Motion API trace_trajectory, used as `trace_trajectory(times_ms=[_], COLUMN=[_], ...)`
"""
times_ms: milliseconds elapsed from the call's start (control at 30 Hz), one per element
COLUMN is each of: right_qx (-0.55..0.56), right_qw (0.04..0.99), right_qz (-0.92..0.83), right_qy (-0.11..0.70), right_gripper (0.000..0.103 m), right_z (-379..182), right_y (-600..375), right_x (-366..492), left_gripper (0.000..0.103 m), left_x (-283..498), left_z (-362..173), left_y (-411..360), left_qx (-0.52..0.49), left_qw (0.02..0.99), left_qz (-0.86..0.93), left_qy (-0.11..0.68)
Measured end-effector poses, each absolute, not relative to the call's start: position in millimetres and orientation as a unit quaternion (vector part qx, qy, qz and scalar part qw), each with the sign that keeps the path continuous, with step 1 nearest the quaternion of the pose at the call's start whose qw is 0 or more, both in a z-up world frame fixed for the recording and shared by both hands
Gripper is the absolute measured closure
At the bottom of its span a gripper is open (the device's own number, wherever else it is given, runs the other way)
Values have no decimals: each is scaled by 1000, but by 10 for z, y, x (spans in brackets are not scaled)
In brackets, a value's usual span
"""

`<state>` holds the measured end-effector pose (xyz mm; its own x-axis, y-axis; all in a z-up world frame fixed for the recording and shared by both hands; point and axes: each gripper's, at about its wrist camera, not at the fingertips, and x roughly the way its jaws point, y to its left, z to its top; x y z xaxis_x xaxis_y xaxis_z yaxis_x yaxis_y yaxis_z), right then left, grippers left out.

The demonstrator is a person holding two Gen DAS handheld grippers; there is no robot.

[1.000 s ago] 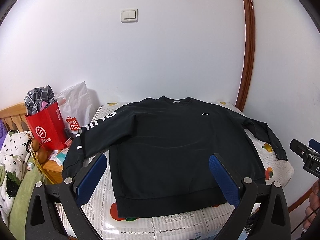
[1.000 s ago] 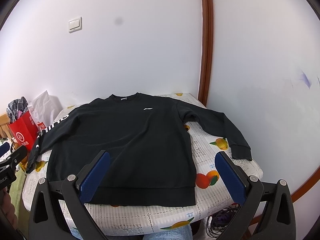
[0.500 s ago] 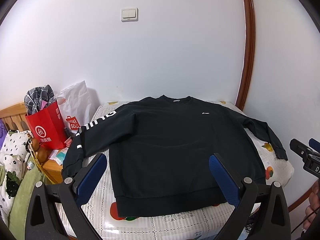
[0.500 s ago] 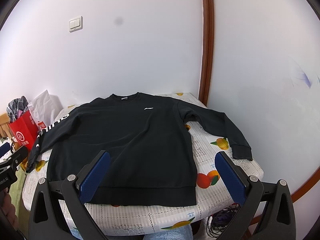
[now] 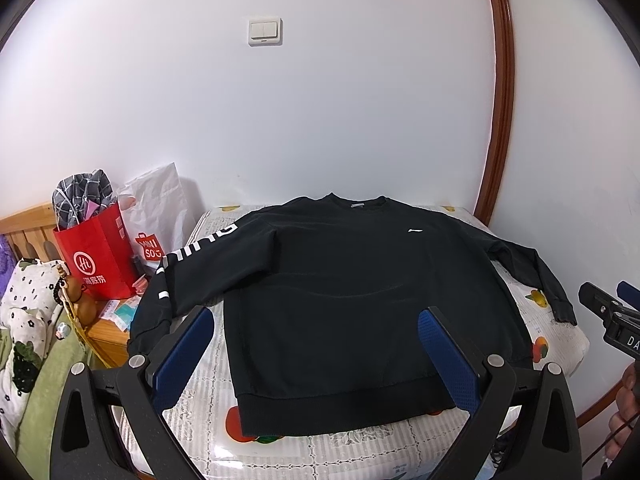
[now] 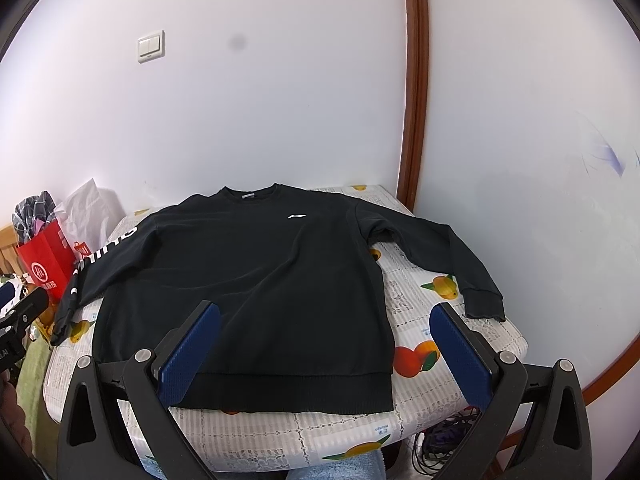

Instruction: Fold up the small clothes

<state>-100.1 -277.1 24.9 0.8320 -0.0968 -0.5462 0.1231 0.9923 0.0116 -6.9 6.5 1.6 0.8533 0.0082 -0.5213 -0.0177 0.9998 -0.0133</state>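
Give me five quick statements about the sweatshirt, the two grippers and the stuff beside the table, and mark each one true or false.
1. The black sweatshirt lies spread flat on the fruit-print tablecloth. True.
2. The left gripper is shut on the hem. False: its fingers stand wide apart, holding nothing.
3. White lettering runs down one sleeve. True.
4. The right gripper is open. True.
5. The red shopping bag sits on top of the sweatshirt. False: it stands off to the side, beside the table.
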Motion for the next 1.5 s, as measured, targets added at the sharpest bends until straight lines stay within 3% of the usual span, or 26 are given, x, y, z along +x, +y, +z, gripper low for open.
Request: trace_trajectory(times_ms=[667, 1133, 1300, 1500], right_qx=[17, 32, 50, 28], right_qw=[953, 944, 935, 924], right_qz=[-51, -31, -20, -30], right_qy=[297, 326, 352, 381], right_gripper=[0, 4, 12, 14], right_z=[212, -241, -481, -765], right_y=[-2716, -2559, -2566, -2496], right_x=[-665, 79, 328, 575], left_gripper=[0, 3, 9, 25], left_x=[180, 1015, 1263, 1412], left_z=[-24, -786, -1174, -1577], left_y=[384, 1251, 1678, 2031], left_qx=[-24, -67, -69, -67], left_qw=[959, 919, 898, 875], left_qz=[22, 79, 126, 161], left_qy=[282, 381, 415, 452])
